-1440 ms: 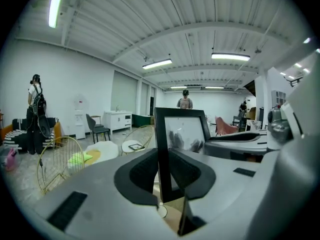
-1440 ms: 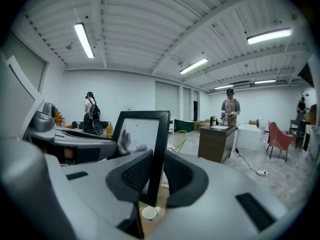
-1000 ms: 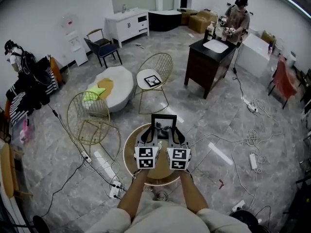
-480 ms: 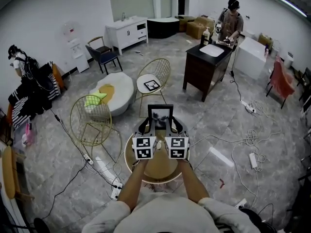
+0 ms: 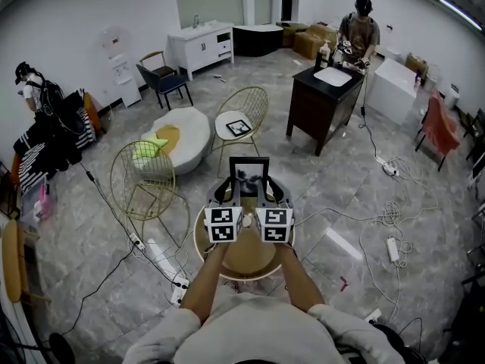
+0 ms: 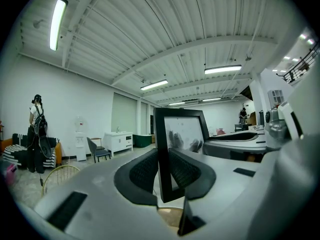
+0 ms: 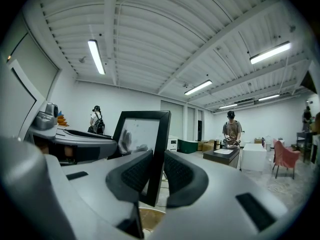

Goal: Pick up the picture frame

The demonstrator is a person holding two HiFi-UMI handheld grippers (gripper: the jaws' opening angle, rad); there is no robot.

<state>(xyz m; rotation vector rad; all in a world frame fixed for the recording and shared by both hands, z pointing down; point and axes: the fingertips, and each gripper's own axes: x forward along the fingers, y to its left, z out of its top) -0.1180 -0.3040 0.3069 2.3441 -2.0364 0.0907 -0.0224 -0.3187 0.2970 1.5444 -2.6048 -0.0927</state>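
- The left tongs [image 6: 164, 173] are clamped on the left upright edge of the picture frame [image 5: 248, 176], with one ribbed pad on its front and the other on its back.
- The right tongs [image 7: 154, 176] are clamped the same way on the frame's right edge.
- The frame stands upright between the two tongs, its glass towards the person and its top rising above both pairs of pads.
- Both tongs point level, side by side.
- Below the tongs lies a round wooden counter [image 5: 248, 262]; the frame's lower edge hangs clear of it.
- Beyond the tongs, a gold wire chair [image 5: 250, 101] carries a small flat picture [image 5: 239, 127] on its seat.
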